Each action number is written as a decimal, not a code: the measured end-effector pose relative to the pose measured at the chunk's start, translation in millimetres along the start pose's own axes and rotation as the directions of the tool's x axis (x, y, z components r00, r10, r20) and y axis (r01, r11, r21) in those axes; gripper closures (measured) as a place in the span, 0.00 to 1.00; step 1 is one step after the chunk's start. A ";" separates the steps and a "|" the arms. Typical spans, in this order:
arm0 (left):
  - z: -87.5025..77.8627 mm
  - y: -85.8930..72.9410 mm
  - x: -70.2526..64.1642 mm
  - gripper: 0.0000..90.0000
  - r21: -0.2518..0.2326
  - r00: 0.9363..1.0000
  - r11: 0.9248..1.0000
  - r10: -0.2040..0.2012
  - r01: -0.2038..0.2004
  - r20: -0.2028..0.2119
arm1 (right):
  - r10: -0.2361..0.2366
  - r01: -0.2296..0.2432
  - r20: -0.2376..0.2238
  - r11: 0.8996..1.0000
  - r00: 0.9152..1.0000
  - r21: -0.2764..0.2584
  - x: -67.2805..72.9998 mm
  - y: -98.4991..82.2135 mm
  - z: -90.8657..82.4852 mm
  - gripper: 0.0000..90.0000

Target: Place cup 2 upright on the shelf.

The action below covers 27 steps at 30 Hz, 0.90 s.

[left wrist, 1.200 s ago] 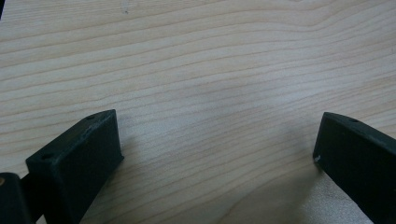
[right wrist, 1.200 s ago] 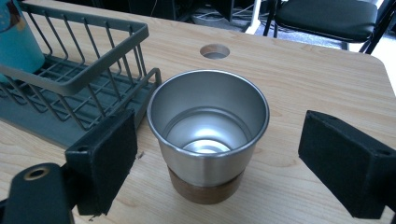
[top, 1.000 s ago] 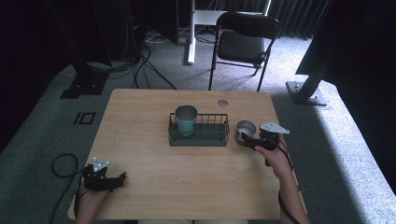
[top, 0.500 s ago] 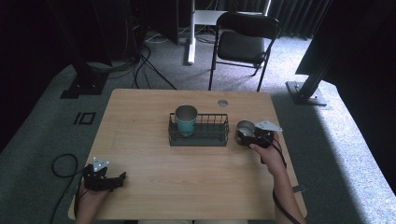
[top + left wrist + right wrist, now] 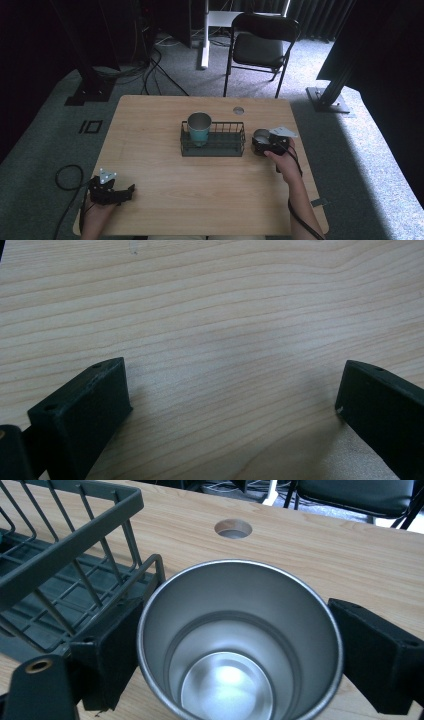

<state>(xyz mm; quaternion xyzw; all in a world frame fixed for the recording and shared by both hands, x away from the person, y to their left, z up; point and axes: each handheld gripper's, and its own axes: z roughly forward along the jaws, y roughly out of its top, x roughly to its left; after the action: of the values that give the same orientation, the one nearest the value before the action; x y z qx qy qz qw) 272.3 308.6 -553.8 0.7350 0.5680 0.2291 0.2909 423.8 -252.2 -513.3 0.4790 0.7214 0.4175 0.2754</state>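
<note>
A steel cup [image 5: 260,135] stands upright just off the right end of the wire basket [image 5: 225,148], with my right gripper [image 5: 262,144] shut on it. In the right gripper view the black jaws press both sides of the steel cup [image 5: 240,645], and the basket [image 5: 60,555] is close on its left. A teal cup with a steel rim [image 5: 199,129] stands upright in the basket's left half. My left gripper [image 5: 127,192] rests at the table's front left corner. The left gripper [image 5: 232,390] is open over bare wood, with nothing between the jaws.
A round cable hole [image 5: 238,110] lies in the tabletop behind the basket. A black chair [image 5: 260,47] stands beyond the far edge. Cables trail on the floor at the left. Bare wood spreads between the basket and the front edge.
My right gripper has carried the steel cup a little to the left, closer to the basket's right end. The left gripper has stayed put.
</note>
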 end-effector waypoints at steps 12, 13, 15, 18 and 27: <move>0.0 0.0 0.0 0.02 0.000 1.000 1.000 0.000 0.000 0.000 | -0.001 0.001 0.004 1.000 1.000 0.004 0.7 -0.5 5.6 0.13; 0.0 0.0 0.0 0.02 0.001 1.000 1.000 0.000 0.000 0.000 | 0.005 -0.005 0.006 1.000 1.000 -0.004 0.3 -0.2 5.0 0.14; 0.0 0.0 0.0 0.02 0.000 1.000 1.000 0.000 0.000 0.000 | 0.005 -0.005 0.011 1.000 1.000 0.002 -0.2 0.3 4.3 0.14; 0.0 0.0 0.0 0.02 0.000 1.000 1.000 0.000 0.000 0.000 | 0.010 -0.010 0.021 1.000 1.000 0.005 -0.6 1.1 2.8 0.14; 0.0 0.0 0.0 0.02 0.000 1.000 1.000 0.001 -0.001 0.000 | 0.039 -0.039 0.016 0.999 0.999 -0.007 -4.3 6.5 -8.3 0.14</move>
<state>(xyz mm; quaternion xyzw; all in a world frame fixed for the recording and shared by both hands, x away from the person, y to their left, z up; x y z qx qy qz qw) 272.3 308.6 -553.8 0.7352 0.5678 0.2291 0.2907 421.8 -257.7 -503.5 0.4952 0.7083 0.4214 0.2747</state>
